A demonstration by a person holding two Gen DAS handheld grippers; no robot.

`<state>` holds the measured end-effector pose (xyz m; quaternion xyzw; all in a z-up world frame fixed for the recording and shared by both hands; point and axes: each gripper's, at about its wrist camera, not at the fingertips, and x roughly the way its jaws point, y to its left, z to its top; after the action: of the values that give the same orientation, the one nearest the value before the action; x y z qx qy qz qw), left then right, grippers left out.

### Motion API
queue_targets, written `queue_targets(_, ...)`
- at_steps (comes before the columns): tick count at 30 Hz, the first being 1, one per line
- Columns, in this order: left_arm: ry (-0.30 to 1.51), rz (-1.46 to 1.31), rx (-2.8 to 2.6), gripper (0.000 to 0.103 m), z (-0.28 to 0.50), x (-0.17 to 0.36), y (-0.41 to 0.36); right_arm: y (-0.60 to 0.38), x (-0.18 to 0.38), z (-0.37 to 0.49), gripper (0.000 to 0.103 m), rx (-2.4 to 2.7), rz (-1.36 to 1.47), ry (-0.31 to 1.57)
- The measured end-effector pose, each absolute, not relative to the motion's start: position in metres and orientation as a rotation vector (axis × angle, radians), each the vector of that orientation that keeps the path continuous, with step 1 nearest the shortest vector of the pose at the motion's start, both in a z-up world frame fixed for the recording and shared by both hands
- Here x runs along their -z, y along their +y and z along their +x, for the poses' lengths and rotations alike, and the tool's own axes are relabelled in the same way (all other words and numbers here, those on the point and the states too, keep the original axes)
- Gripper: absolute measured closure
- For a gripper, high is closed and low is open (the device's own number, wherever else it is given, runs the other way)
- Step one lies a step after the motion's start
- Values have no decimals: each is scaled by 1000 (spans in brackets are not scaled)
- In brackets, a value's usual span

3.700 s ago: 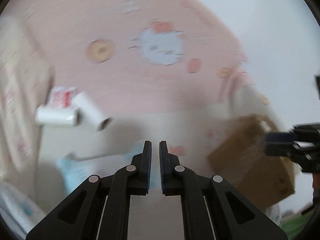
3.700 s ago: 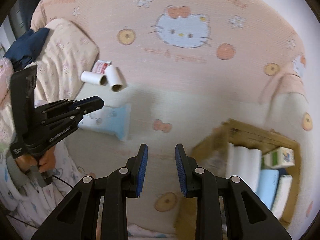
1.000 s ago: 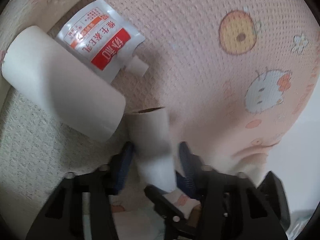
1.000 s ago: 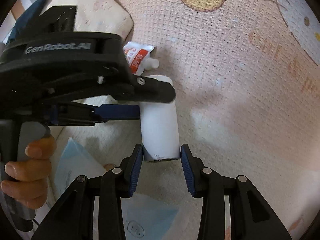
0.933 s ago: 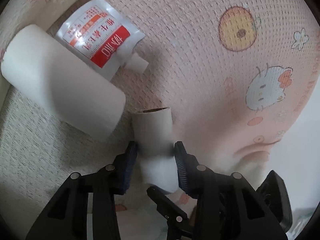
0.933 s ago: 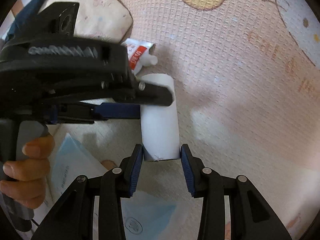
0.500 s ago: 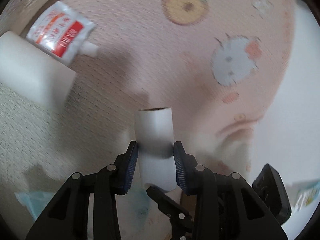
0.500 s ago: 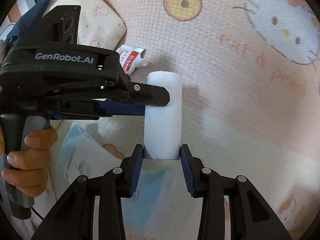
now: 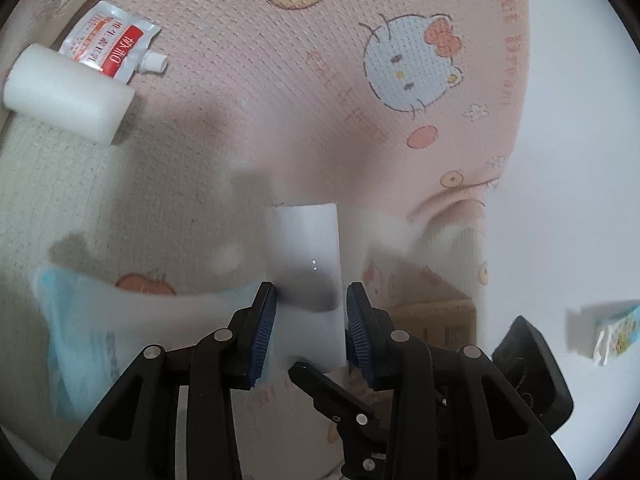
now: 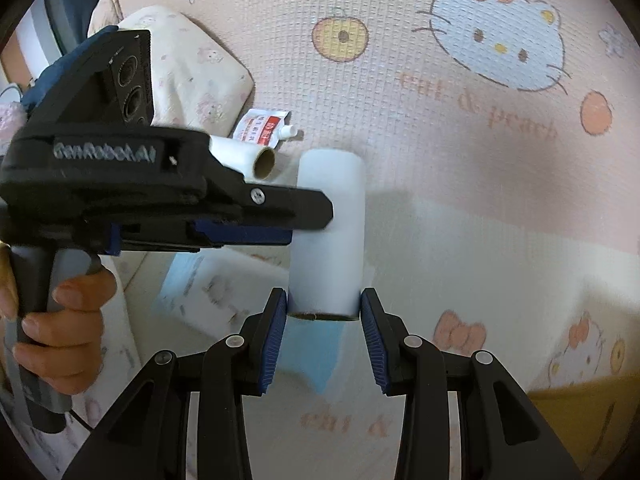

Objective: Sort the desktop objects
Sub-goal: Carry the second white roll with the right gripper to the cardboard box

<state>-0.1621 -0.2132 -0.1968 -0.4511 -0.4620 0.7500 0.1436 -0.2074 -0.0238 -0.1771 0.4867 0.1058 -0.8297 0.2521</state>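
1. Two grippers pinch one white paper roll with a brown cardboard core (image 10: 326,236), lifted clear of the pink cartoon-cat blanket (image 10: 420,92).
2. In the right wrist view, the right gripper (image 10: 324,312) has its blue-padded fingers (image 10: 276,334) pressed on either side of the roll's near end.
3. Coming in from the left of that view, the left gripper (image 10: 312,220) clamps the roll's middle from the side; a hand (image 10: 52,336) grips its handle.
4. In the left wrist view, the left gripper (image 9: 308,316) has the roll (image 9: 306,256) between its blue pads, which touch it on both sides.
5. Lying on the blanket are a second white paper roll (image 9: 66,94) and, touching it, a white squeeze pouch with a red label (image 9: 108,42).
6. Beneath the lifted roll lies a pale blue flat packet (image 9: 80,340), blurred.
7. Near the right gripper's right finger a brown cardboard box (image 9: 444,320) shows, mostly hidden.
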Motion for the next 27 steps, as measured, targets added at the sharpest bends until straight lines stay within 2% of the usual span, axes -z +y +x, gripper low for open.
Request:
queue_targets(6, -1260, -1337, -2198, 63, -150, 188, -209, -25, 181, -193, 68, 2270, 1319, 179)
queue_targets(11, -1241, -1406, -2229, 63, -145, 191, -210, -22, 181, -175, 68, 2255, 1337, 183)
queue_targets(18, -1269, -1452, -2193, 45, -147, 199, -209, -8, 182, -158, 68, 2252, 1335, 92)
queue_targets(23, -1170, -1515, -2190, 42, -151, 201, -196, -8, 187, -145, 68, 2229, 1356, 103)
queue_targets(27, -1025, -1595, -2232, 42, -155, 204, -181, -8, 192, -147, 68, 2223, 1372, 94)
